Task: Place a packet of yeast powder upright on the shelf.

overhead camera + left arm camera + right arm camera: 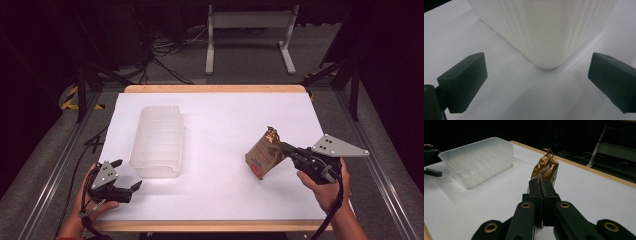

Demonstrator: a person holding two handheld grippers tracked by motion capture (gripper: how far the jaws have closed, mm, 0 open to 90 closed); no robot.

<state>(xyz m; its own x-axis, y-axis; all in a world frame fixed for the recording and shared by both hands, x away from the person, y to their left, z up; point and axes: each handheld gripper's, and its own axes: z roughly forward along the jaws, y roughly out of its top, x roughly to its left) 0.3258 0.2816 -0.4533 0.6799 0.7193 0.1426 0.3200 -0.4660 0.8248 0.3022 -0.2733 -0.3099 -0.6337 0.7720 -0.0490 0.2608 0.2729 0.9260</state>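
Observation:
A brown and gold snack bag [262, 155] hangs tilted just above the white table [220, 195] at the right. My right gripper [284, 147] is shut on the bag's side. In the right gripper view the jaws pinch together at the right gripper [543, 183], with the crinkled gold bag [546, 167] rising past them. A translucent ribbed plastic container [157, 140] stands on the table's left half. My left gripper [129, 174] rests open just short of its near left corner. In the left gripper view the container [544, 30] is ahead of the left gripper [536, 80], whose jaws hold nothing.
The container [479, 161] looks empty. A wooden edge [215, 88] borders the table at the back. Beyond it stand a grey metal stand [250, 22] and loose cables [165, 47] on the floor. Metal rails run along both table sides.

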